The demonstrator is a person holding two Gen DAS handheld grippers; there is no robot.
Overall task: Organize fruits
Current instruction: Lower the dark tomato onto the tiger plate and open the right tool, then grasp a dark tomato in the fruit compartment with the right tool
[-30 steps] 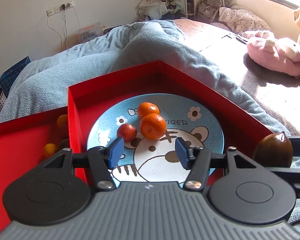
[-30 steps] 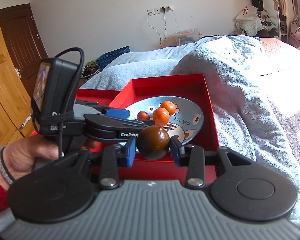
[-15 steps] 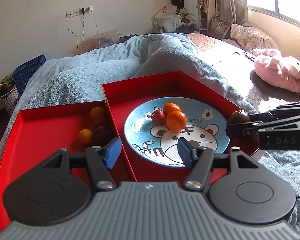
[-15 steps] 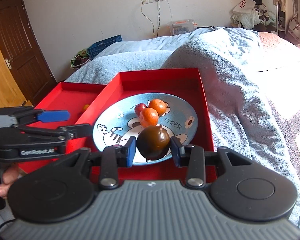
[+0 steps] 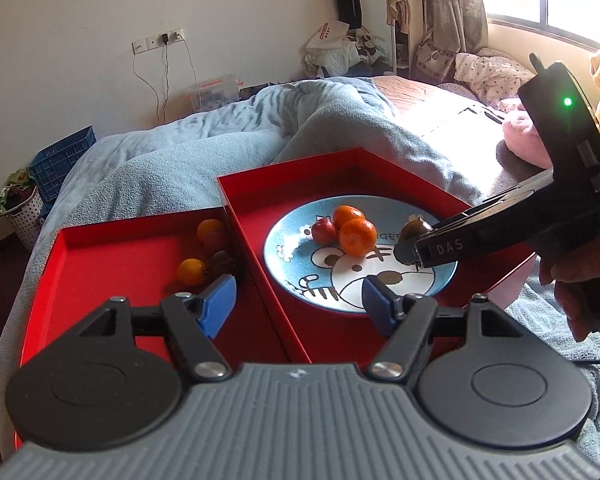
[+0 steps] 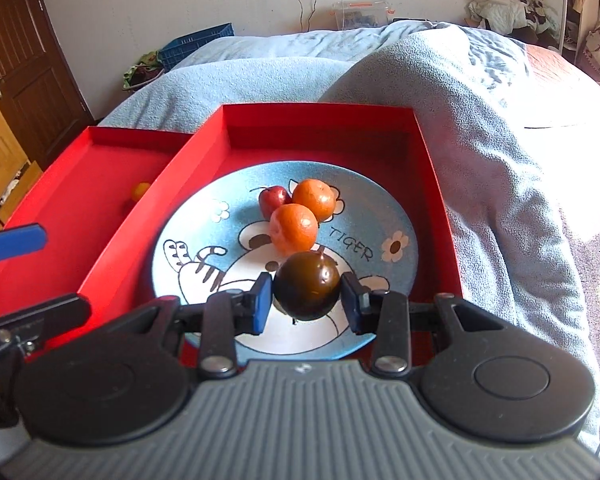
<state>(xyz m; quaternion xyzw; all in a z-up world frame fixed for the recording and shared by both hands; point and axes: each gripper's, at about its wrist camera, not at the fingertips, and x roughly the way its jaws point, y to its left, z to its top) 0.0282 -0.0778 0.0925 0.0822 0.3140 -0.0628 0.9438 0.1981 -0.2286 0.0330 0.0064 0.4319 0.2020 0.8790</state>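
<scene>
Our right gripper (image 6: 305,303) clamps the dark fruit (image 6: 306,285) above the near part of the tiger plate (image 6: 384,208). Released here, it could roll into the oranges (image 6: 294,228). Our left gripper (image 5: 296,304), empty, is opening over the left tray (image 5: 112,256).

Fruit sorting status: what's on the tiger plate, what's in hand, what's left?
Done: two oranges and a small red apple sit on the tiger plate.
In hand: the right gripper is shut on a dark brown fruit above the plate.
Left: two oranges and some darker fruit lie in the left red tray; the left gripper is empty, jaws opening.
</scene>
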